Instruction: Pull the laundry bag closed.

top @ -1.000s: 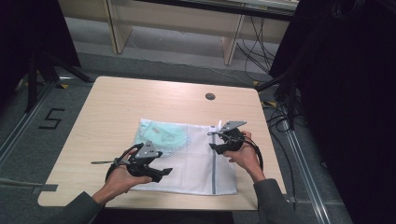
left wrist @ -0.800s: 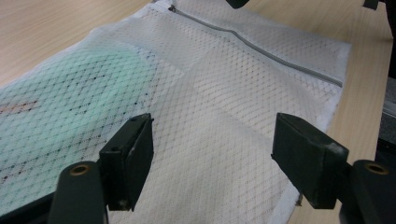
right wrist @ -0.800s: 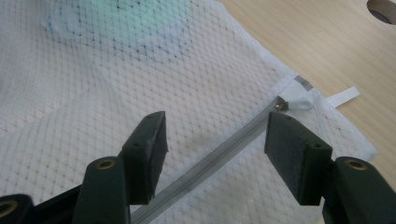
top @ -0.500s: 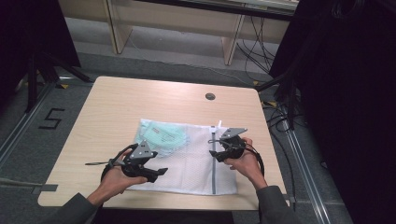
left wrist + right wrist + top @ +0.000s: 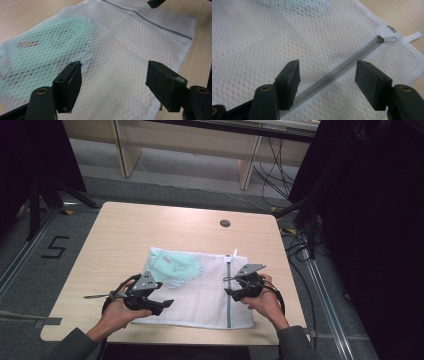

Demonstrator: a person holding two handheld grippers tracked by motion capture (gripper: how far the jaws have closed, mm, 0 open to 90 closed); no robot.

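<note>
Both grippers are being held over the mesh bag (image 5: pixel 200 290): the left gripper (image 5: pixel 113 82) gaping, gripping nothing; the right gripper (image 5: pixel 328 80) parted astride the zipper (image 5: pixel 352 60), untouched.

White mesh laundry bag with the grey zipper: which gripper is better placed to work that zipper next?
Probably the right gripper: its open jaws straddle the grey zipper. The left gripper hovers open over plain mesh of the white laundry bag.

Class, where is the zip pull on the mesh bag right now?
In the right gripper view the zip pull sits at the upper right, at the far end of the grey zip, by the mesh bag's corner; the right gripper straddles the zip.
</note>
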